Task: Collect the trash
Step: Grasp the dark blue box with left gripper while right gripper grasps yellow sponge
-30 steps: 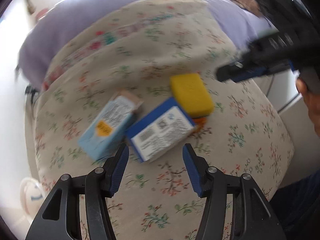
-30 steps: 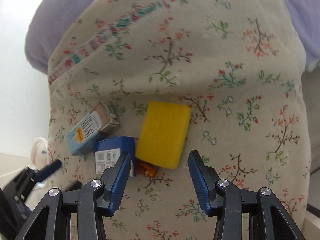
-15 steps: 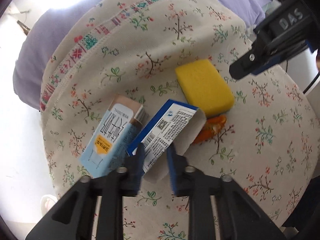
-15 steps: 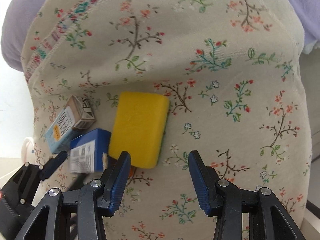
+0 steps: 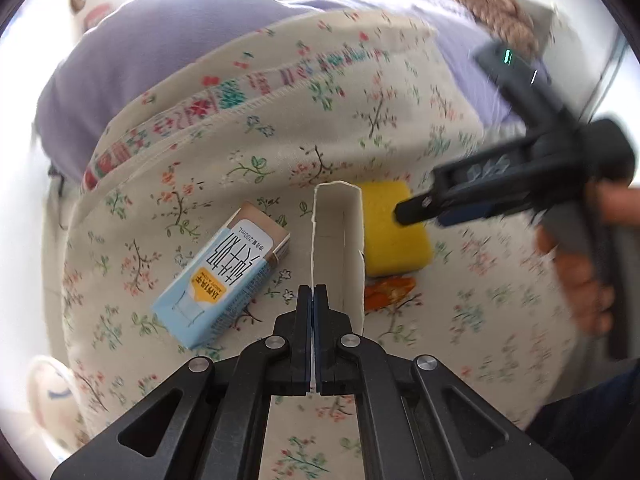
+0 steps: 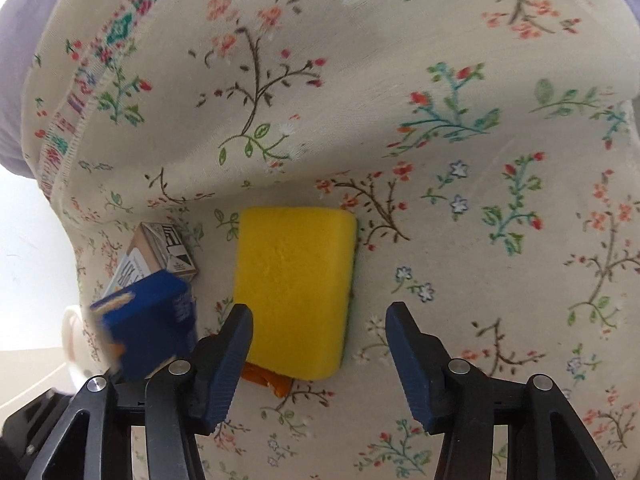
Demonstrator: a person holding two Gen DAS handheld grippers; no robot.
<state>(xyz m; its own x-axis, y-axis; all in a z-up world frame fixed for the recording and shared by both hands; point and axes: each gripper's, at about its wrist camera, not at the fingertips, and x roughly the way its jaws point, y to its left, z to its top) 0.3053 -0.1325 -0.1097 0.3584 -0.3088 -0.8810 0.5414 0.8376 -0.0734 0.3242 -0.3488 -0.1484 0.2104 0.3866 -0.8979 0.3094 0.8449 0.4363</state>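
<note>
Left claw (image 5: 313, 296) just clamped box (image 5: 338, 240) wall, tipping it up for removal. Right claw (image 6: 318, 344), jaws just widening, empty, straddles sponge (image 6: 294, 292) near end.

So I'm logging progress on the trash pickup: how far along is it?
Nothing looks collected yet. In hand: the left gripper is shut on the blue box. Left on the floral cloth: milk carton, yellow sponge, orange scrap. The right gripper, open, hovers at the sponge.
</note>
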